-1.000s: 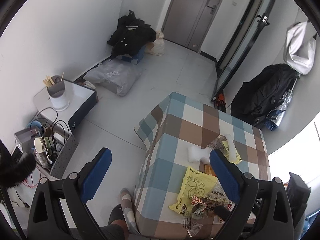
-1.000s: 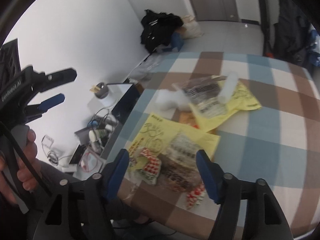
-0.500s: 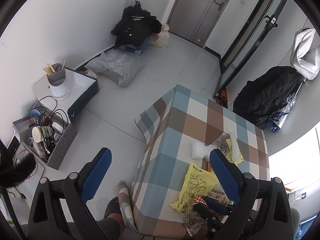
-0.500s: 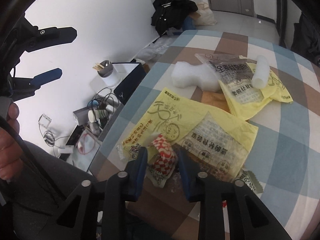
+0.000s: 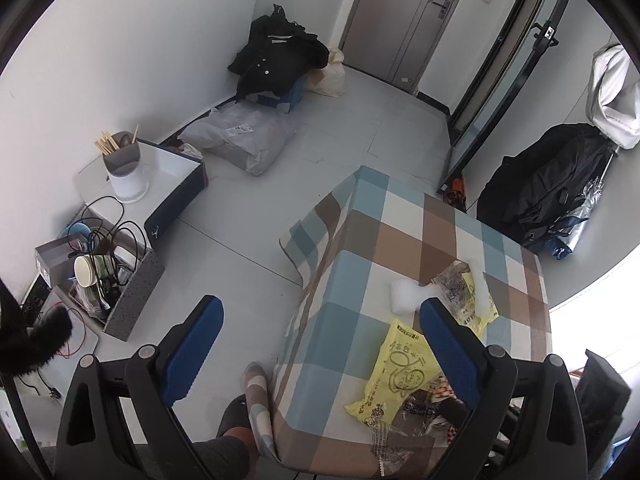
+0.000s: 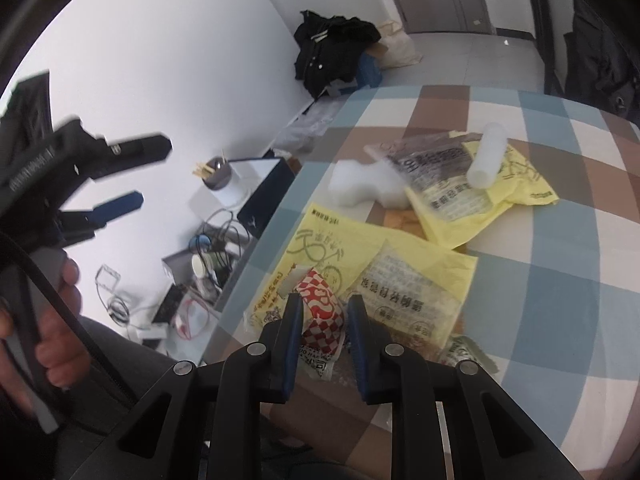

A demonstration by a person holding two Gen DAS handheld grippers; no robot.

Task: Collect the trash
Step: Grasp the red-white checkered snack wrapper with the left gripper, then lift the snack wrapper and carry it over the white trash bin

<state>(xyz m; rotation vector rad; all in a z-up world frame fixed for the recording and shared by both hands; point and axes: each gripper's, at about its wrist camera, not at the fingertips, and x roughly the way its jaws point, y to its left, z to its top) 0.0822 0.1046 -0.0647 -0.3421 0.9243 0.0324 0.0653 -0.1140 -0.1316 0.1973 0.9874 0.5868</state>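
Note:
A red-and-white checked snack wrapper sits between the blue pads of my right gripper. The jaws are closing and press on it from both sides, above the near edge of the checked tablecloth. Under and behind it lies a yellow plastic bag with a clear printed packet on top. Farther back are a white foam piece, a second yellow bag and a white roll. My left gripper hangs open and holds nothing, over the floor and the table's left edge; it also shows in the right wrist view.
Left of the table the floor holds a white box with a utensil holder, a grey crate of cables and a cup, and grey bags under a black coat. A black bag leans at the right. A person's leg is by the table corner.
The right gripper went from wide open over the wrappers to closed on the red-and-white wrapper. The left gripper stayed open in about the same place.

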